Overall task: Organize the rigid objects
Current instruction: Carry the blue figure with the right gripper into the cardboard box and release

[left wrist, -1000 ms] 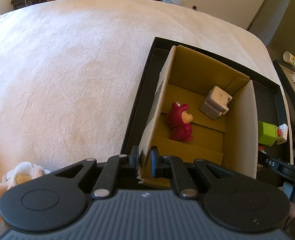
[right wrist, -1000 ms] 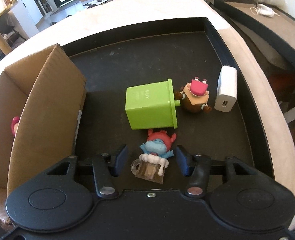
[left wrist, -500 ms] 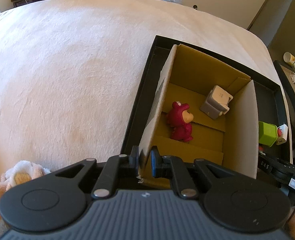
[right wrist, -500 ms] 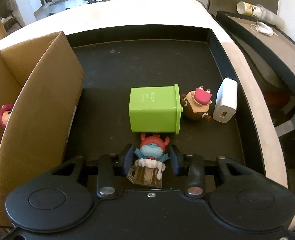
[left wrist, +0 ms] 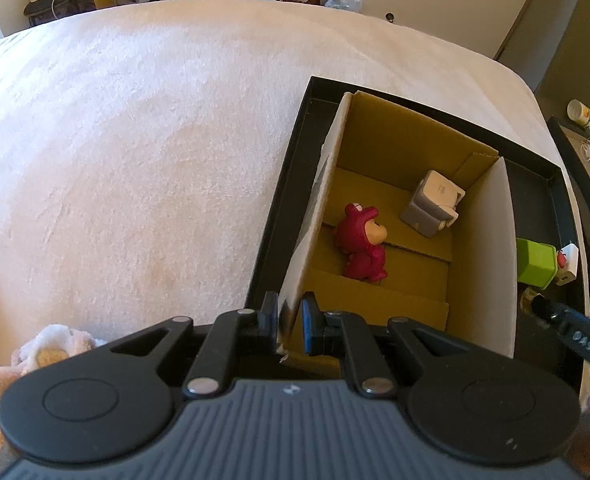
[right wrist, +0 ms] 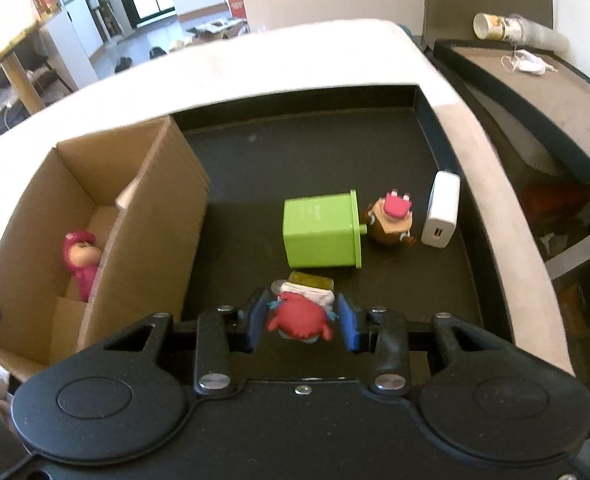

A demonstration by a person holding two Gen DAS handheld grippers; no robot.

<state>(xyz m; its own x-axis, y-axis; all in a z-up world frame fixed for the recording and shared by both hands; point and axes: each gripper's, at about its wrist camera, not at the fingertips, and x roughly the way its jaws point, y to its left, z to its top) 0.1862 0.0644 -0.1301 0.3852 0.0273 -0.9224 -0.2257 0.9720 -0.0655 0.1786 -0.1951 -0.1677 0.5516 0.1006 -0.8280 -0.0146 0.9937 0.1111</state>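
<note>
My left gripper (left wrist: 289, 322) is shut on the near corner of the cardboard box's (left wrist: 407, 160) left wall. Inside the box lie a red bear figure (left wrist: 361, 246) and a pale grey boxy object (left wrist: 431, 208). My right gripper (right wrist: 302, 320) is shut on a small red-haired blue figure with a beer mug (right wrist: 301, 314), held above the floor of the black tray (right wrist: 295, 152). On the tray beyond it lie a green cube container (right wrist: 321, 234), a brown figure with a pink top (right wrist: 391, 220) and a white charger (right wrist: 441, 210). The box (right wrist: 95, 216) stands to the left.
The tray rests on a pale plush bed cover (left wrist: 135, 140). A fluffy pale cloth (left wrist: 51, 350) lies at the near left. A dark side table (right wrist: 535, 88) with a cup (right wrist: 491, 26) stands right of the bed.
My right gripper closed on the blue figure and lifted it off the tray, tilting it so its red hair faces the camera. The left gripper kept its hold on the box wall.
</note>
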